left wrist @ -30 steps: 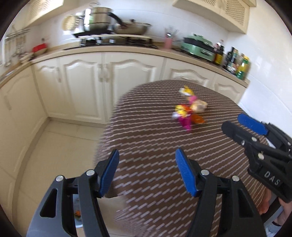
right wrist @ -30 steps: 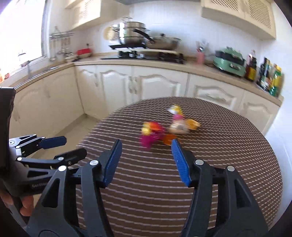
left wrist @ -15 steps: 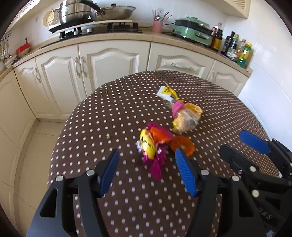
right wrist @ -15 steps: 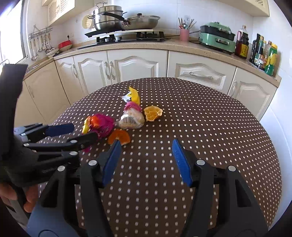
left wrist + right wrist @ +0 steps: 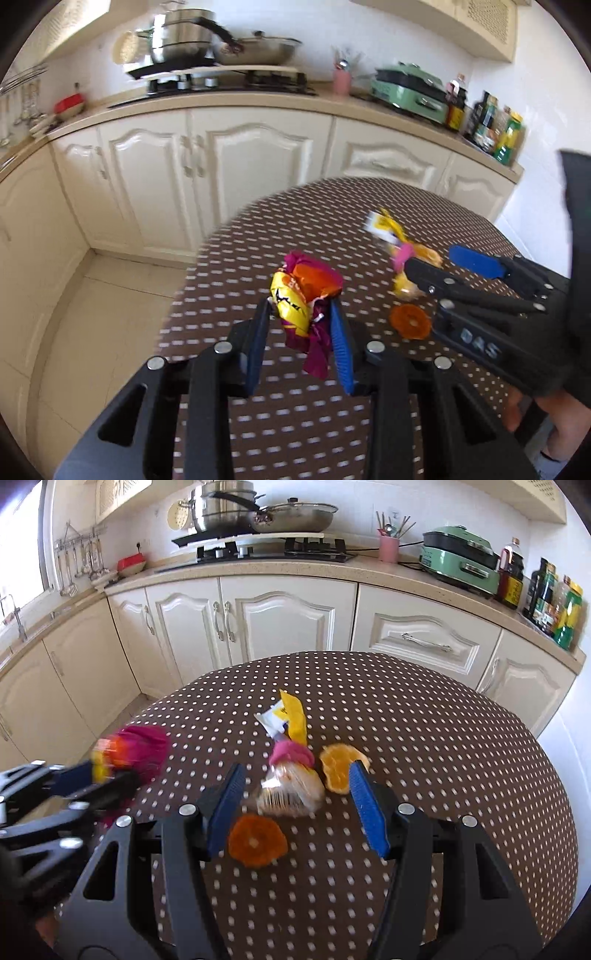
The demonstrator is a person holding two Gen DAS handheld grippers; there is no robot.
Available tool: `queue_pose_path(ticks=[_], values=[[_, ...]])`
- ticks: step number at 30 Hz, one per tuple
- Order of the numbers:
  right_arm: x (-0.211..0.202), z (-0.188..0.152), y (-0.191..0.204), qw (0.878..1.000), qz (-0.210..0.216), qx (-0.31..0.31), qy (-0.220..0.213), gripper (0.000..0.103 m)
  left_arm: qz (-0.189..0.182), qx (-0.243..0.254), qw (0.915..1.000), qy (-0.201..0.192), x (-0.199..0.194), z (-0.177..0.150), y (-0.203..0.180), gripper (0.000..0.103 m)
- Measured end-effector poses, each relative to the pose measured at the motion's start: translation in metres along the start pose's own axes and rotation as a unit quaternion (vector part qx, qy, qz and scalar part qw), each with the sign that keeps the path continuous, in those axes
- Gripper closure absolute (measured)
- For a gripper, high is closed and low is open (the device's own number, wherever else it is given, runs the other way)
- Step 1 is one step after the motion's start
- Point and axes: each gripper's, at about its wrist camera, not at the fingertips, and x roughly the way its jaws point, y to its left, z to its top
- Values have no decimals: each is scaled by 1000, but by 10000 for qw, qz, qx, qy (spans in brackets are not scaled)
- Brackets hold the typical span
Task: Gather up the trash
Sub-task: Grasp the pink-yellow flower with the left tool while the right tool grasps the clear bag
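Since the earlier frame, the left gripper [image 5: 301, 314] has just closed its jaws on the crumpled purple wrapper [image 5: 304, 295] and holds it above the dotted table [image 5: 443, 757]. Low in the right wrist view, the right gripper [image 5: 295, 794] stands open, empty, its jaws straddling the clear bag [image 5: 291, 792] (long axis crosswise, orange peel [image 5: 256, 840] beside it), making it the nearer hand.

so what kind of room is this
A home kitchen, most likely: a gas stove with a steel pot and a pan on it, cream cabinets under a countertop, and sauce bottles lined up by a green electric cooker.
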Motion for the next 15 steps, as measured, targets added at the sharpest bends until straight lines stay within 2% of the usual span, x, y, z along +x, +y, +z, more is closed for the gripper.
queue_pose_path(ticks=[3, 5, 6, 10, 15], values=[[17, 5, 7, 9997, -101, -118, 189, 45, 32, -107, 9999, -17, -8, -2, 17, 71], [28, 5, 8, 9992, -71, -84, 378, 65, 48, -128, 9999, -14, -12, -5, 23, 71], [32, 3, 9, 9987, -53, -115, 486, 68, 42, -136, 9999, -2, -14, -7, 27, 71], [23, 0, 12, 9992, -146, -161, 333, 72, -13, -185, 9998, -12, -23, -13, 38, 71], [-20, 1, 20, 9997, -135, -120, -159, 72, -108, -202, 9997, -126, -46, -22, 51, 71]])
